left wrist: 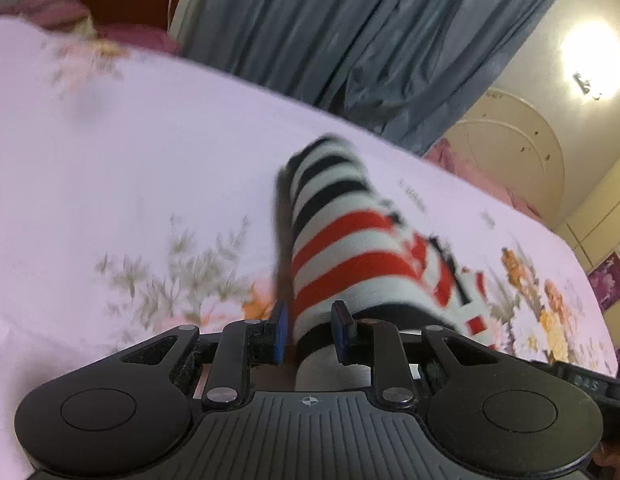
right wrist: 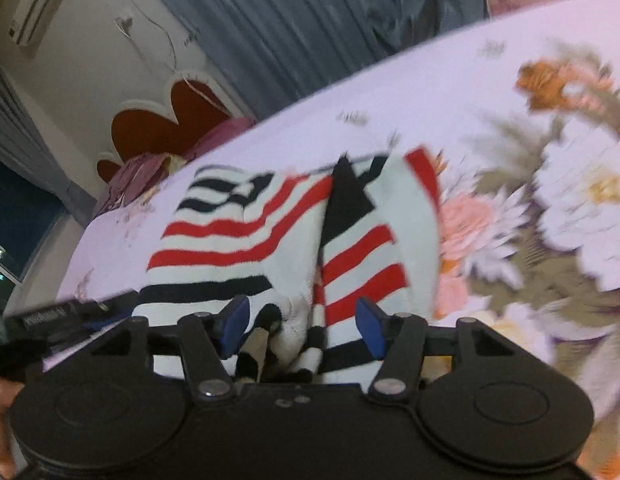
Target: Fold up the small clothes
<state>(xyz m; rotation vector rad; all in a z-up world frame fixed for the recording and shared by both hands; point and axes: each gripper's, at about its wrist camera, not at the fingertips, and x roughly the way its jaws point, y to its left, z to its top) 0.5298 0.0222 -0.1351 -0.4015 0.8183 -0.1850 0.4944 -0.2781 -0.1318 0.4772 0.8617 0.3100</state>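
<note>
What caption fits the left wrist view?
Left gripper jaws straddle a striped sleeve of the small sweater on the floral bedsheet.

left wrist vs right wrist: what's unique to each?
Left wrist only: a lit wall lamp, an arched cream door, and the left tongs with a fold of the striped garment between the pads.

Right wrist only: an air conditioner, a dark window, and the right tongs standing apart over bunched fabric.

Both: the garment, floral bedsheet, grey curtain.
</note>
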